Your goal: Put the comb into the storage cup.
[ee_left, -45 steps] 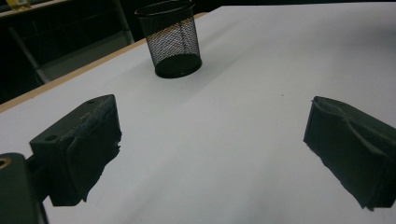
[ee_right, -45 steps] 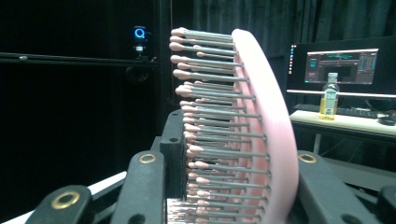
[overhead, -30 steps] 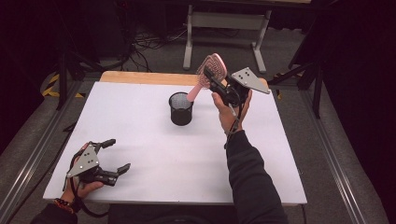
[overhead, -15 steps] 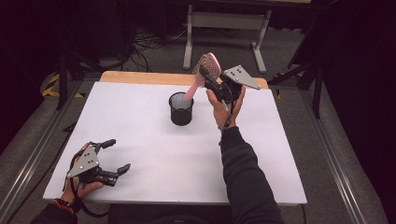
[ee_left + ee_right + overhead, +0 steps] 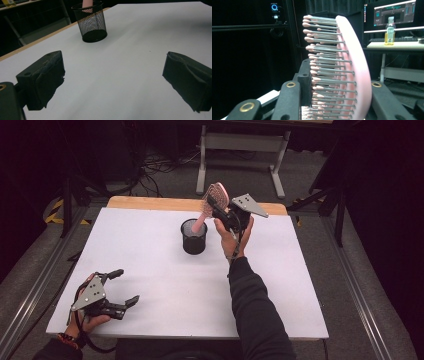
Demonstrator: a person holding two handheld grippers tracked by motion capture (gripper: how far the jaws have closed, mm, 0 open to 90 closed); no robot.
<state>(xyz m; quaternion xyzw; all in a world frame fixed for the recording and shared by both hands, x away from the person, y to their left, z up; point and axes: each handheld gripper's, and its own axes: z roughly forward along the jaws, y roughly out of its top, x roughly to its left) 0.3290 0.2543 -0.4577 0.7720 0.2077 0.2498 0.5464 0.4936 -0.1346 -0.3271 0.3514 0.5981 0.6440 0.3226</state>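
Observation:
A pink hairbrush [image 5: 215,196] stands tilted, its handle reaching down into a black mesh cup [image 5: 194,236] at the table's far middle. My right gripper [image 5: 221,210] is shut on the brush's head, just right of and above the cup. In the right gripper view the bristled head [image 5: 352,70] sits between the jaws of that gripper [image 5: 337,100]. My left gripper [image 5: 121,287] rests open and holds nothing near the table's front left corner. In the left gripper view this gripper [image 5: 112,75] faces the cup [image 5: 91,21], with the pink handle [image 5: 87,3] showing above its rim.
The white table top [image 5: 150,265] has a wooden strip [image 5: 150,202] along its far edge. A metal stand [image 5: 240,142] and cables lie on the floor beyond. A desk with a monitor [image 5: 394,13] and a yellow bottle [image 5: 389,31] stands in the background.
My right gripper has moved a little left with the brush, bringing the handle over and down into the cup. The left gripper has stayed still.

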